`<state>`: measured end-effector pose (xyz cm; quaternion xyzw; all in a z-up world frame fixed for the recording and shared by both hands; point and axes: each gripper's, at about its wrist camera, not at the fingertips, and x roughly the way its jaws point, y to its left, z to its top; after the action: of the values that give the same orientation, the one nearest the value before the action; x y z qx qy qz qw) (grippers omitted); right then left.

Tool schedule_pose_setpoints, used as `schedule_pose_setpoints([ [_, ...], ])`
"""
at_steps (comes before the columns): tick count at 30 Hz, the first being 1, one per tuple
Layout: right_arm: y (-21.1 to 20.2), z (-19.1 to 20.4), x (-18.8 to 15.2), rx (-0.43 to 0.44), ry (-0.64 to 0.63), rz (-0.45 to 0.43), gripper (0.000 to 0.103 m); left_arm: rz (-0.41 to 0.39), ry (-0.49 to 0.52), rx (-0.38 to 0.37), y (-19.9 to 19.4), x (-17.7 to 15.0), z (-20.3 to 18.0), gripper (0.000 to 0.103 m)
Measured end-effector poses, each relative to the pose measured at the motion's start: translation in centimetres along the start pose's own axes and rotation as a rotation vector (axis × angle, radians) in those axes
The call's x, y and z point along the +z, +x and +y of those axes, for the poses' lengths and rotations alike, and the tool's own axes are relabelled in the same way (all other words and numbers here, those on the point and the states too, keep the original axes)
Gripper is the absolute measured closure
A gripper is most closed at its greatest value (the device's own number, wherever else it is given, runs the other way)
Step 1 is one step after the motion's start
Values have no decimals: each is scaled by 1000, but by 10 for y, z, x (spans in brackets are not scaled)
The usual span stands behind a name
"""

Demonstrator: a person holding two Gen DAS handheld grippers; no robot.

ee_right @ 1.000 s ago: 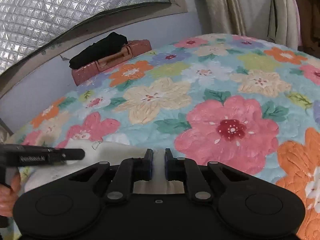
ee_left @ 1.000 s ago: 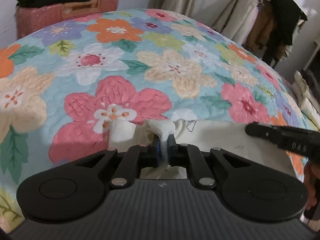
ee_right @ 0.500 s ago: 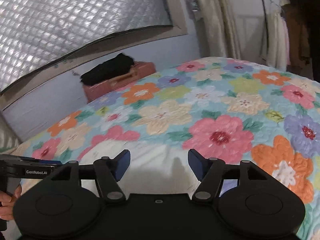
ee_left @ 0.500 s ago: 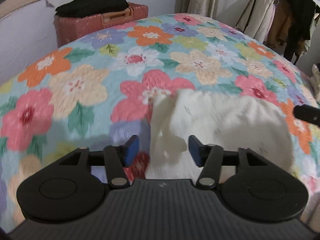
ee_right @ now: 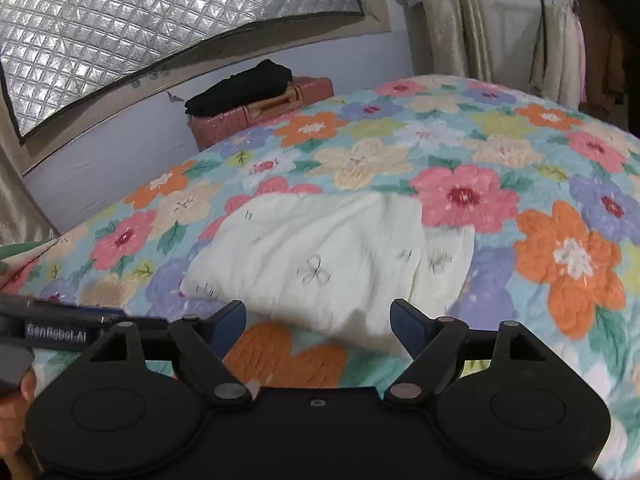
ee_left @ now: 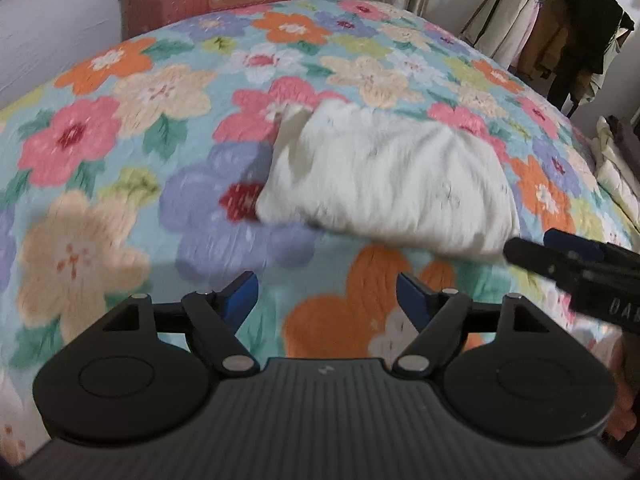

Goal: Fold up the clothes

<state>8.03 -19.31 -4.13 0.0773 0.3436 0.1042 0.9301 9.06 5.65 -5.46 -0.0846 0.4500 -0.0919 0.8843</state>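
Note:
A cream-white garment (ee_left: 392, 184) with small bow prints lies folded in a compact bundle on the floral bedspread (ee_left: 120, 128); it also shows in the right wrist view (ee_right: 328, 256). My left gripper (ee_left: 326, 300) is open and empty, held back from the garment's near edge. My right gripper (ee_right: 318, 322) is open and empty, just short of the garment's near edge. The right gripper's fingers (ee_left: 560, 256) enter the left wrist view at the right; the left gripper's fingers (ee_right: 72, 326) enter the right wrist view at the left.
A pink suitcase (ee_right: 272, 108) with black clothing (ee_right: 240, 88) on top stands past the bed's far edge against the wall. A clothes rack (ee_left: 560, 32) with hanging garments stands at the right. A quilted silver window cover (ee_right: 140, 28) is above.
Both grippers were shut on the garment's edge one second ago. They opened, let it go, and pulled back toward me; the folded garment now lies free on the bed.

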Motion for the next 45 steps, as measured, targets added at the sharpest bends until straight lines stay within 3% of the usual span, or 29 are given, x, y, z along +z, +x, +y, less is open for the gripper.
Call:
schedule_pose_setpoints([
  [5,-8,4,-20,-30,31,17,19,34,-33,-5,3,-18,4,26],
  [11,-14,8,-28,-34,1,18,19,-28,22,15,-9,-22,-9,22],
  [23,-22,11,-37,-60,-28,-7,17,-42,89,-5,-14,-34,-30,17],
  [29,-21,8,-39,-83,-34,-5,17,3,159,49,-3,-40,-41,9],
  [36,-18,3,-41,-89,-18,3,17,8,155,45,1,-41,-44,2],
  [45,-12,3,-43,-88,-28,23,17,43,164,55,11,-44,-44,1],
])
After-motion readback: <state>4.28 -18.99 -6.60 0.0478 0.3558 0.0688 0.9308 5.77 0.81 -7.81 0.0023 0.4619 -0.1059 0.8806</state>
